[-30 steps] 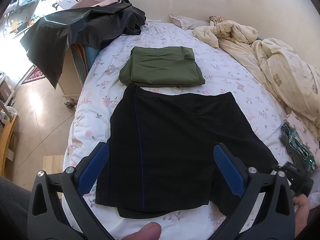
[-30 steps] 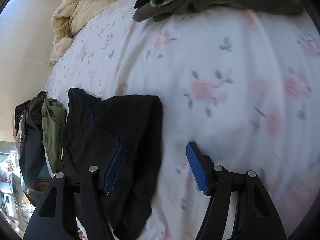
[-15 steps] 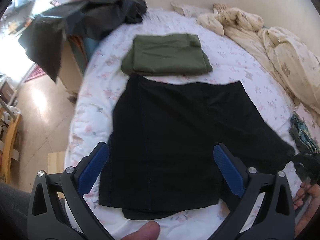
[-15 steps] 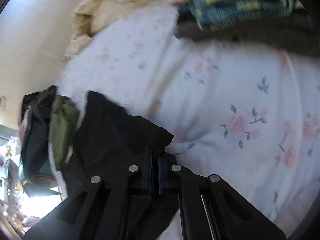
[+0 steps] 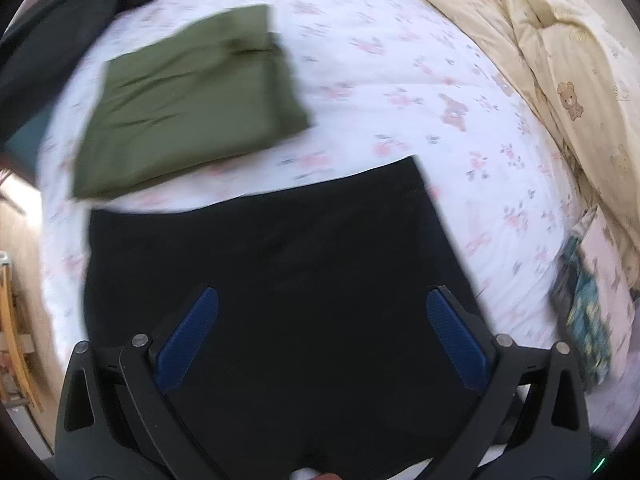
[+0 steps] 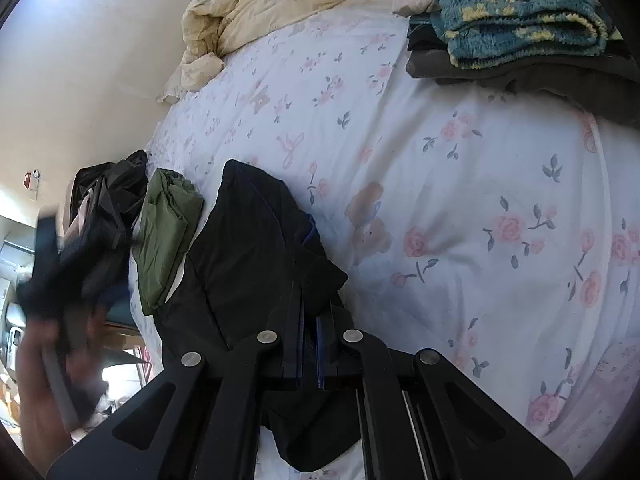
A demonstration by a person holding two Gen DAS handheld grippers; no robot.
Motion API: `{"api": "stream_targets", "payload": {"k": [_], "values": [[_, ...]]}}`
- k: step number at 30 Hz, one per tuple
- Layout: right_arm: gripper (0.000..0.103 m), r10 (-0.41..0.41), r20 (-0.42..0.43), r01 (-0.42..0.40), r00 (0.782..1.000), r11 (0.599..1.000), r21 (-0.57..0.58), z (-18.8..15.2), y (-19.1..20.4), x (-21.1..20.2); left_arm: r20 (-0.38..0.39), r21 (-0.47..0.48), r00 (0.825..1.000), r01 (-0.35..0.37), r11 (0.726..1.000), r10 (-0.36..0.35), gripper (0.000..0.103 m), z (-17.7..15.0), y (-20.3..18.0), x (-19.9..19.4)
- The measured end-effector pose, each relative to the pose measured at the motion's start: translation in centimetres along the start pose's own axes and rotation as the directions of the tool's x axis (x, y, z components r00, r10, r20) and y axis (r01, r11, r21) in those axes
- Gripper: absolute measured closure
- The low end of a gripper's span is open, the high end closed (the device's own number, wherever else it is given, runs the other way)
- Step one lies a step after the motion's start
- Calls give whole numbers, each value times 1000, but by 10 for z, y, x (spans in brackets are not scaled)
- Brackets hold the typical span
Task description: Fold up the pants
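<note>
On a bed with a flowered sheet (image 6: 460, 184), the right gripper (image 6: 310, 320) has its jaws pressed together on a raised corner of the black pants (image 6: 256, 248), the dark cloth bunched between its blue pads and lifted off the sheet there. The rest of the pants lies spread on the sheet, running away from the gripper towards the bed's far edge.

Seen from the left wrist camera, the left gripper (image 5: 322, 336) hangs over the black pants (image 5: 280, 264) with its jaws wide apart and nothing between them; the blue pads (image 5: 188, 340) stand clear above the flat cloth.

Just beyond the pants, a folded green garment (image 5: 188, 108) lies on the sheet, near the pants' far edge but apart from it. Further off, a heap of dark clothes (image 6: 108, 208) sits at the bed's side. A stack of folded items topped by a teal and yellow knit (image 6: 520, 28) lies well apart from the pants, and a cream quilt (image 5: 560, 80) with bear prints is rumpled along the wall.
</note>
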State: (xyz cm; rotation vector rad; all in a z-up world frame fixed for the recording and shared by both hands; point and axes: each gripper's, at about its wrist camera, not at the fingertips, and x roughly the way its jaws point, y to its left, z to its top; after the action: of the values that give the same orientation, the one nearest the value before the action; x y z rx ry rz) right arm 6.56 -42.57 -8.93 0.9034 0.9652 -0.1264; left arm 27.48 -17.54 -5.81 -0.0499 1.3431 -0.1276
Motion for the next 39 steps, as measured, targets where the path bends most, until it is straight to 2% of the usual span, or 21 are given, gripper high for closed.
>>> {"api": "stream_targets", "payload": {"k": [3,7,12,14,15,16,17,18,22,25,29,32,35,39], "values": [[99,13,-19,-13,1000,1000,-4,1,2,4,-51,8,999,15,1000,-15,1,23,-39,30],[99,23,-44,-23,999,1000,5,6,0,8,-37,46,999,-25,999,27,10,46,-82,69],[99,50,-60,-52,997,998,-27,6,8,5,-68,42,995,-64,997,67,42,61,-104,112],[99,59,-70,-63,996,997,-54,5,14,6,-63,75,991,-117,990,122,47,63,-111,123],[99,65,-77,-70,995,996,-62,4,17,7,-59,92,987,-145,985,151,57,65,-113,127],[99,73,-84,-79,994,994,-73,3,20,7,-57,101,982,-172,980,178,62,66,-113,131],[99,77,-91,-85,993,992,-90,1,24,8,-64,103,980,-179,978,186,68,67,-112,135],[99,80,-98,-90,992,990,-110,-1,28,8,-77,107,980,-175,979,183,80,68,-110,137],[99,95,-110,-118,989,967,-228,-12,55,4,-91,157,982,-148,976,164,97,77,-106,129],[99,120,-115,-148,986,949,-279,-21,70,1,-62,199,987,-134,971,149,98,83,-100,105],[99,177,-150,-220,973,909,-353,-39,93,-2,-58,209,993,-90,974,104,98,94,-66,58],[99,254,-207,-318,945,865,-389,-55,114,-7,-38,215,995,-81,973,91,98,100,-40,35],[99,280,-228,-356,933,817,-453,-69,142,-7,3,232,994,-105,967,108,98,102,-1,9],[99,293,-292,-409,910,745,-526,-100,185,-1,36,199,994,-113,973,108,100,101,58,-9]]}}
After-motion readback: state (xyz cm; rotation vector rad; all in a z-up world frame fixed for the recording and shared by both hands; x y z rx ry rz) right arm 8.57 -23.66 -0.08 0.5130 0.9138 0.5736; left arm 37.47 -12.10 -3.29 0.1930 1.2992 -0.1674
